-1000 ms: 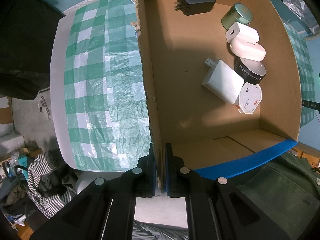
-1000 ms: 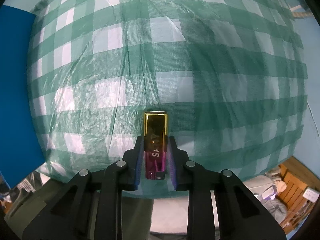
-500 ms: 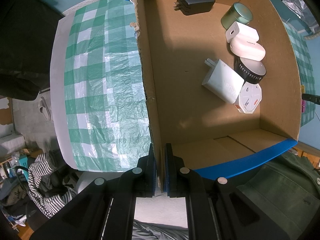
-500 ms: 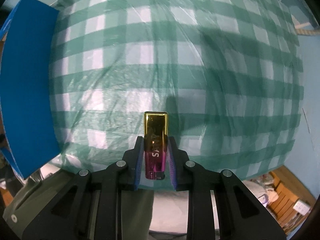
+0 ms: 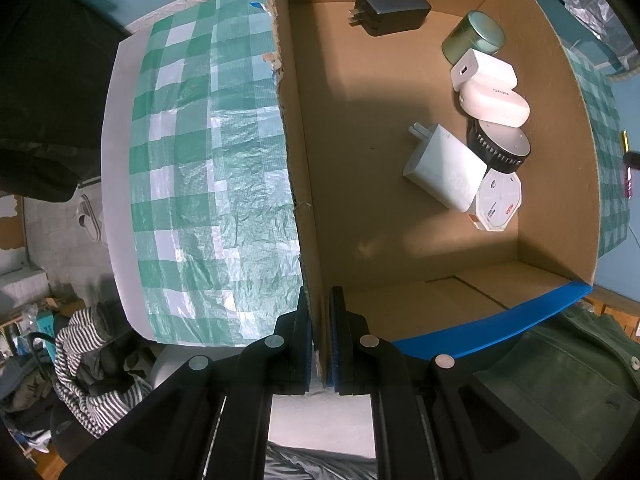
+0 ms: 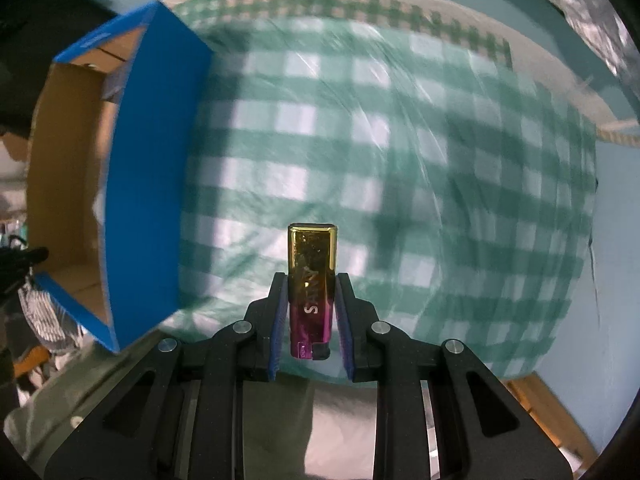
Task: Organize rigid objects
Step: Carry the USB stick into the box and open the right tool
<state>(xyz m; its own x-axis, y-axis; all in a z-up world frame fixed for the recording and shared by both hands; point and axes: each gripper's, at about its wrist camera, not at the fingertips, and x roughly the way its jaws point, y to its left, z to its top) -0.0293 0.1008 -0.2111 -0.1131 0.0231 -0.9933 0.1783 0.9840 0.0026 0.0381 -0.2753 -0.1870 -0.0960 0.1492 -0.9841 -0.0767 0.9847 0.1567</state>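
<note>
My left gripper (image 5: pixel 320 320) is shut on the left wall of a cardboard box (image 5: pixel 300 168) with blue outer sides. Inside lie a black charger (image 5: pixel 390 2), a green tin (image 5: pixel 474 38), two white chargers (image 5: pixel 486 72), a white plug adapter (image 5: pixel 444 170), a black round item (image 5: pixel 500 148) and a white octagonal box (image 5: pixel 498 200). My right gripper (image 6: pixel 312 300) is shut on a gold and magenta lighter (image 6: pixel 312 280), held above the checked cloth, right of the box (image 6: pixel 148 184). The lighter also shows at the right edge of the left wrist view (image 5: pixel 629 168).
A green and white checked cloth (image 6: pixel 400 160) covers the table on both sides of the box (image 5: pixel 208 184). Beyond the table's near edge are striped clothing (image 5: pixel 84 344) and a dark green jacket (image 5: pixel 560 380).
My right gripper has lifted and swung left with the lighter, bringing the box into its view. The lighter now shows at the right edge of the left wrist view. The left gripper has not moved.
</note>
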